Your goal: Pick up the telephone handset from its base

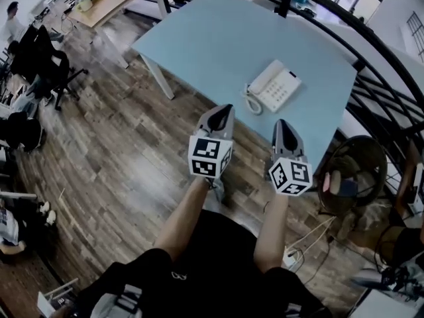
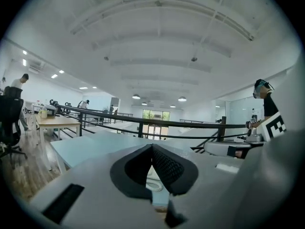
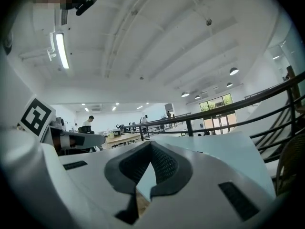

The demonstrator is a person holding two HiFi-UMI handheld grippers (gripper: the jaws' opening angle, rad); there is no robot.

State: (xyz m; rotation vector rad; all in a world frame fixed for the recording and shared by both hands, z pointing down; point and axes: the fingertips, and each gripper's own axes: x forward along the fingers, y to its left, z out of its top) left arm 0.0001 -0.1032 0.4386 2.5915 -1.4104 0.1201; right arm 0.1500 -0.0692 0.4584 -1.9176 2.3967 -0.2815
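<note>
Pinched shut, holding nothing: left gripper [image 1: 224,111] and right gripper [image 1: 285,126], both short of the telephone [image 1: 278,88]. On it, the handset [image 1: 264,78], seated in place; under it, the blue surface [image 1: 212,38]. Could shove the handset aside arriving closed, or drag the whole telephone by the coiled cord [image 1: 252,103].

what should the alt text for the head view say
The left gripper and right gripper, both shut and empty, point toward a white telephone on a light blue table. Its handset lies on the base; the person's forearms and a wood floor fill the foreground.
</note>
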